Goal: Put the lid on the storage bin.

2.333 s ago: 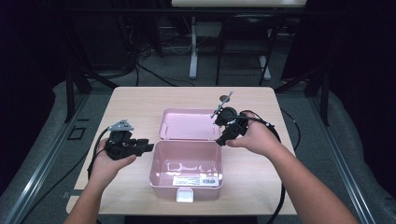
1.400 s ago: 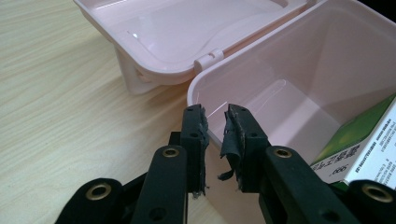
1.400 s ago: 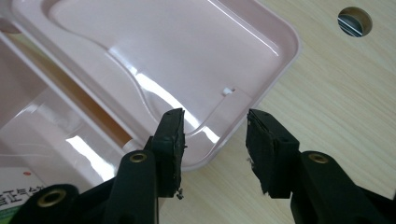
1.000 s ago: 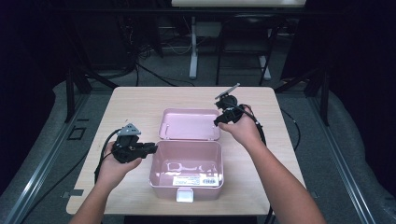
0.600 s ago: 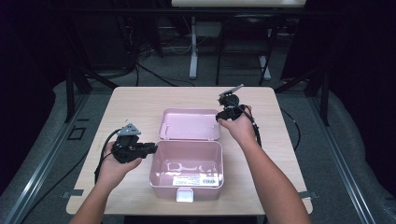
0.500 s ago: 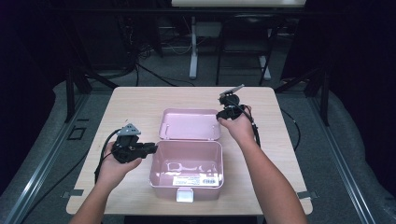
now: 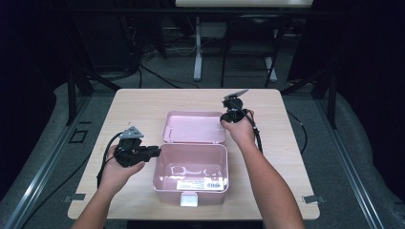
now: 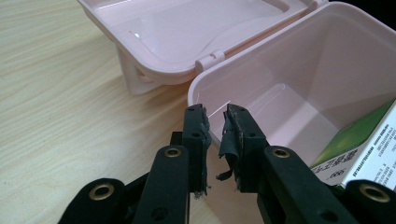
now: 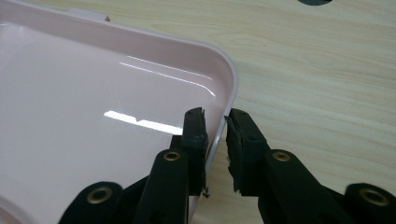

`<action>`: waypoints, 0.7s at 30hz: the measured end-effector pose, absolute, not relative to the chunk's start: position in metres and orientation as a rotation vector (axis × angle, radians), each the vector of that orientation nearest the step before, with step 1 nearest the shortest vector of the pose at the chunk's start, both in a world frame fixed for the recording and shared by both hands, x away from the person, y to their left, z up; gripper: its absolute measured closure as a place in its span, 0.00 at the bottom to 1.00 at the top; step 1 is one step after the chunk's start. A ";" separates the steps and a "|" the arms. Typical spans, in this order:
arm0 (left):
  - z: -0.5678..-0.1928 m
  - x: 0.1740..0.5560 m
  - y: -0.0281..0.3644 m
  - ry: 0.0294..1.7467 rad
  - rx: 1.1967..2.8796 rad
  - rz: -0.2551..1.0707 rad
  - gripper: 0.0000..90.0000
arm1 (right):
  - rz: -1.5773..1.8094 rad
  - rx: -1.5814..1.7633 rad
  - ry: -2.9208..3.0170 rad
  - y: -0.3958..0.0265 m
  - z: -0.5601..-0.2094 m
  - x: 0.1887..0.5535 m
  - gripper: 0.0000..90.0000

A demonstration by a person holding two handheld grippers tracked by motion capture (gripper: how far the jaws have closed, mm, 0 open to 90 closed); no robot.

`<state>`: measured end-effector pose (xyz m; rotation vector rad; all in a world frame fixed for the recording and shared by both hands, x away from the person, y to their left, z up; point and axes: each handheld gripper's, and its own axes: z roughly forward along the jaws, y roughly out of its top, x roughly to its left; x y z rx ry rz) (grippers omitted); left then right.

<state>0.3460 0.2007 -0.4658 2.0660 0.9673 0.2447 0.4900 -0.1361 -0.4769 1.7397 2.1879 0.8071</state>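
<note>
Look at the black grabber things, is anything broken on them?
Yes. On the left gripper, the black padding on the fingertips is frayed and peeling, a torn strip hanging loose. The right gripper's padding looks ragged too, where it straddles the rim of the pink box's open lid. The box itself looks undamaged.

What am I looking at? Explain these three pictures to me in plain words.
There is no machine here: a person holds a hand tool with two black fingers in each hand. The wide picture is taken from above the table. The two close pictures come from cameras riding on the tools, looking along their fingers. On the table stands an open pink box with its lid folded back flat. The left gripper pinches the box's left wall. The right gripper has its fingers on either side of the lid's rim; they have just been closing on it.
</note>
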 end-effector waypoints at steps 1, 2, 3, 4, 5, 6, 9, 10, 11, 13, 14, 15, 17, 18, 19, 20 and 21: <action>-0.466 0.346 0.201 0.968 2.067 0.242 0.87 | 0.802 1.738 2.184 -0.135 -0.477 0.490 0.87; -0.466 0.346 0.200 0.970 2.066 0.244 0.87 | 0.798 1.734 2.184 -0.134 -0.477 0.491 0.87; -0.466 0.346 0.200 0.969 2.068 0.246 0.87 | 0.796 1.731 2.184 -0.134 -0.477 0.491 0.87; -0.466 0.346 0.200 0.970 2.065 0.245 0.87 | 0.800 1.731 2.181 -0.134 -0.477 0.491 0.87; -0.467 0.346 0.200 0.972 2.055 0.254 0.87 | 0.809 1.732 2.174 -0.134 -0.477 0.491 0.88; -0.467 0.346 0.200 0.969 2.055 0.253 0.87 | 0.812 1.729 2.170 -0.134 -0.477 0.491 0.88; -0.468 0.347 0.201 0.970 2.040 0.245 0.87 | 0.815 1.732 2.156 -0.134 -0.476 0.492 0.88; -0.469 0.348 0.200 0.971 2.028 0.252 0.88 | 0.821 1.732 2.156 -0.135 -0.476 0.493 0.88; -0.469 0.348 0.201 0.970 2.030 0.252 0.88 | 0.829 1.737 2.150 -0.135 -0.477 0.494 0.88; -0.469 0.349 0.200 0.967 2.027 0.265 0.88 | 0.835 1.741 2.144 -0.136 -0.477 0.494 0.88; -0.469 0.349 0.199 0.967 2.026 0.267 0.88 | 0.837 1.742 2.142 -0.136 -0.477 0.495 0.88; -0.469 0.349 0.199 0.964 2.036 0.262 0.88 | 0.838 1.741 2.141 -0.136 -0.477 0.495 0.88; -0.469 0.349 0.199 0.966 2.033 0.267 0.88 | 0.841 1.745 2.137 -0.137 -0.477 0.496 0.89; -0.469 0.349 0.199 0.967 2.027 0.271 0.88 | 0.844 1.749 2.134 -0.137 -0.477 0.496 0.89; -0.470 0.350 0.198 0.969 2.016 0.280 0.88 | 0.843 1.753 2.134 -0.137 -0.478 0.497 0.89; -0.470 0.350 0.198 0.970 2.020 0.275 0.88 | 0.844 1.765 2.131 -0.137 -0.478 0.497 0.89; -0.470 0.350 0.198 0.972 2.018 0.273 0.88 | 0.843 1.783 2.126 -0.137 -0.480 0.498 0.88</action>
